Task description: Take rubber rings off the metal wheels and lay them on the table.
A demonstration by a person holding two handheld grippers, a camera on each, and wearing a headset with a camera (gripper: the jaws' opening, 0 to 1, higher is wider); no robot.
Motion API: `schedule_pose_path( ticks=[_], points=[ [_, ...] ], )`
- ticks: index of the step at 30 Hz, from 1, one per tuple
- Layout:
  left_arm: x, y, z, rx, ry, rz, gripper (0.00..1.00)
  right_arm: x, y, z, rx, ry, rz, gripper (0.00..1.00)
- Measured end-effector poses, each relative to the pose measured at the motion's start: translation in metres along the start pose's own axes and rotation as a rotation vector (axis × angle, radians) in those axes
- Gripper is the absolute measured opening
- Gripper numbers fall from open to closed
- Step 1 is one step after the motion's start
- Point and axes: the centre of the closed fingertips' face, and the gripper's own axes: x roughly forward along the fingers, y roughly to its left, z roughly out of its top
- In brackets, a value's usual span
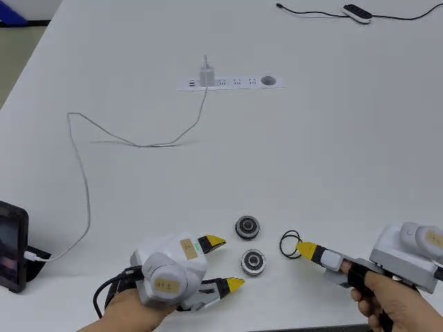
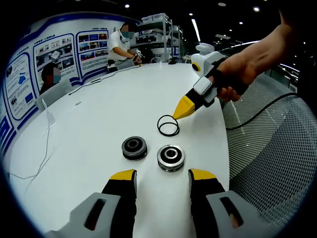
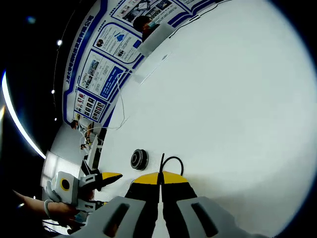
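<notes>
Two metal wheels lie near the table's front edge. The farther wheel [image 1: 247, 227] [image 2: 134, 147] [image 3: 139, 159] has a dark rubber rim; the nearer wheel [image 1: 253, 262] [image 2: 171, 157] shows a bare silver rim. A loose black rubber ring [image 1: 290, 244] [image 2: 168, 125] [image 3: 172, 161] lies on the table to their right. My right gripper [image 1: 304, 249] [image 2: 185, 106] [image 3: 161, 176] is shut, its yellow tips pinching the ring's edge. My left gripper [image 1: 225, 263] [image 2: 162, 176] [image 3: 106, 178] stands open just left of the wheels, nothing between its fingers.
A white power strip [image 1: 228, 83] with a charger [image 1: 207, 72] lies mid-table; its grey cable [image 1: 83, 173] runs to a dark screen [image 1: 10, 245] at the left edge. A black-and-white device [image 1: 356, 12] sits far back right. A mesh chair [image 2: 277, 148] stands beside the table.
</notes>
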Motion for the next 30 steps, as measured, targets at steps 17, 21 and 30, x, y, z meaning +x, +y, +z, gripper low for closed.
schedule_pose_path(
  ticks=[17,21,30],
  points=[
    [0.001,-0.001,0.001,0.000,-0.002,-0.004,0.42,-0.007,-0.004,-0.007,-0.166,0.050,-0.071,0.10],
    [0.001,0.000,0.001,0.003,0.002,-0.002,0.42,-0.008,-0.006,-0.008,-0.215,0.061,-0.086,0.12],
    [0.001,0.000,0.000,0.002,0.001,-0.003,0.41,-0.002,0.006,-0.012,-0.419,0.127,-0.086,0.19]
  ],
)
